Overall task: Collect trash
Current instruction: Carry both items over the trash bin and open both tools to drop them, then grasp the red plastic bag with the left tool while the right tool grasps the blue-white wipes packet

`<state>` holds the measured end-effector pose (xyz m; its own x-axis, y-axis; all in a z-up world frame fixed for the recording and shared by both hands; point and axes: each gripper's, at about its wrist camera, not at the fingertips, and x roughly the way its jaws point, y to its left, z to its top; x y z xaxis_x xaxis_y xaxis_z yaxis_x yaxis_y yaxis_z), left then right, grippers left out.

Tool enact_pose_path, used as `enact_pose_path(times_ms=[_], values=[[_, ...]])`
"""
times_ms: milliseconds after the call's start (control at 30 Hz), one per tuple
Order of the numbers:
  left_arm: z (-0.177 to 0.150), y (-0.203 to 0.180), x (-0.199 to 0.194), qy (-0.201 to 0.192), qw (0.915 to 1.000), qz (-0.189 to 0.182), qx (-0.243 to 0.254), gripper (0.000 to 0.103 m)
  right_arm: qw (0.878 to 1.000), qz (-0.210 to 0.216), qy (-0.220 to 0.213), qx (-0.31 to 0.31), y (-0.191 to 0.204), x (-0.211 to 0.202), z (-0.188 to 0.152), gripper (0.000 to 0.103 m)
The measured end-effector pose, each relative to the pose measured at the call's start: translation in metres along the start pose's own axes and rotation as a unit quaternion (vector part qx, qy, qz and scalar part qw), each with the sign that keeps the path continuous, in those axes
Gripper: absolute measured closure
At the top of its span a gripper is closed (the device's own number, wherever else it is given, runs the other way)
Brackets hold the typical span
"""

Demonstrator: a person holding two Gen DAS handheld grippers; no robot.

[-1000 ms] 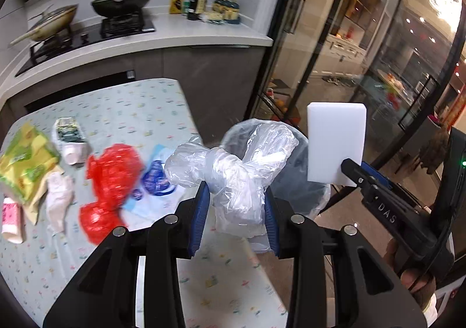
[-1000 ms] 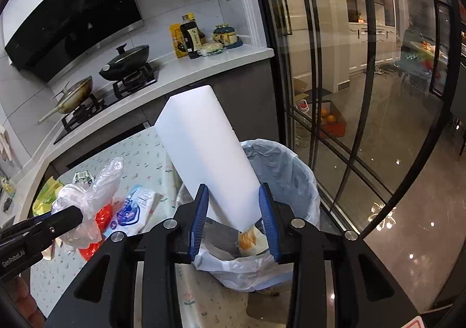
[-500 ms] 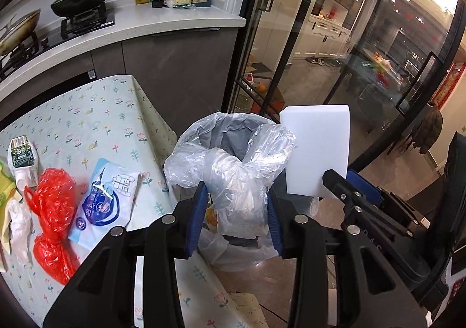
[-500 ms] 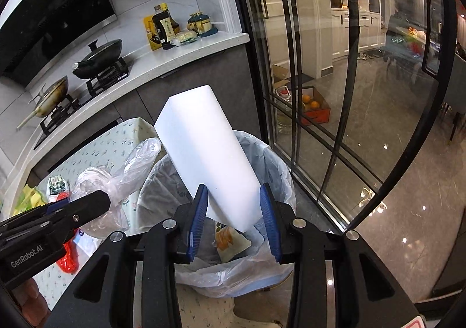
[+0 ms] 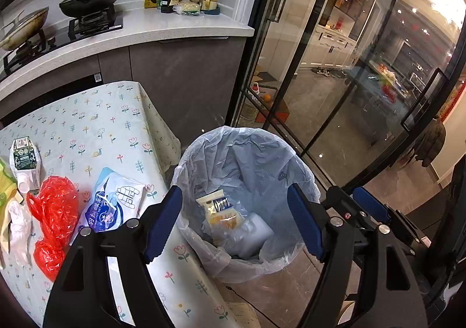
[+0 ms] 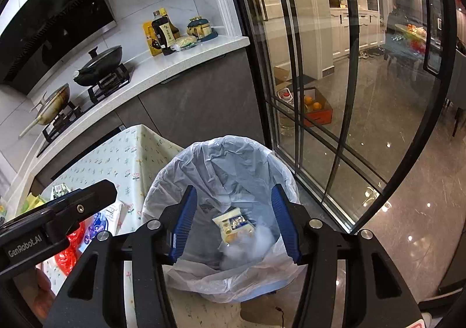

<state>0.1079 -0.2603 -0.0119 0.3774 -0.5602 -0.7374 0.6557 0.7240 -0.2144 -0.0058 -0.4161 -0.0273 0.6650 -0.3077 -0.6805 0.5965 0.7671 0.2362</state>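
Both grippers over round bin with pale plastic liner [image 5: 247, 153], beside table edge. My left gripper [image 5: 236, 220] and right gripper [image 6: 231, 221]: jaws just opened, spread, nothing between. Dropped items in bin bottom, yellow snack packet [image 5: 217, 208] too, long axis roughly toward far rim. I'd lift clear of liner, then swing to crumpled red plastic bag [image 5: 54, 211] on floral tablecloth [image 5: 96, 124].

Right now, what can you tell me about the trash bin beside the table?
The trash bin is round, lined with a crinkled, translucent pale plastic bag folded over its rim. It stands upright on the floor against the hanging tablecloth at the table's corner. Inside lie a yellow snack wrapper and clear, whitish plastic. It is mostly empty, and nothing covers its opening.
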Motion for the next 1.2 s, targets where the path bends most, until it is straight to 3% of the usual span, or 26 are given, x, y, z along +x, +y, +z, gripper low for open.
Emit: enact_pose_path(times_ms=[700, 1200], values=[[-0.007, 0.055, -0.065, -0.049, 0.9971, 0.034, -0.048, 0.032, 0.998, 0.044, -0.023, -0.039, 0.055, -0.046, -0.009, 0.047], [-0.036, 0.156, -0.112, -0.065, 0.9863, 0.084, -0.126, 0.027, 0.994, 0.074, 0.001, -0.078, 0.119, -0.045, -0.034, 0.047]])
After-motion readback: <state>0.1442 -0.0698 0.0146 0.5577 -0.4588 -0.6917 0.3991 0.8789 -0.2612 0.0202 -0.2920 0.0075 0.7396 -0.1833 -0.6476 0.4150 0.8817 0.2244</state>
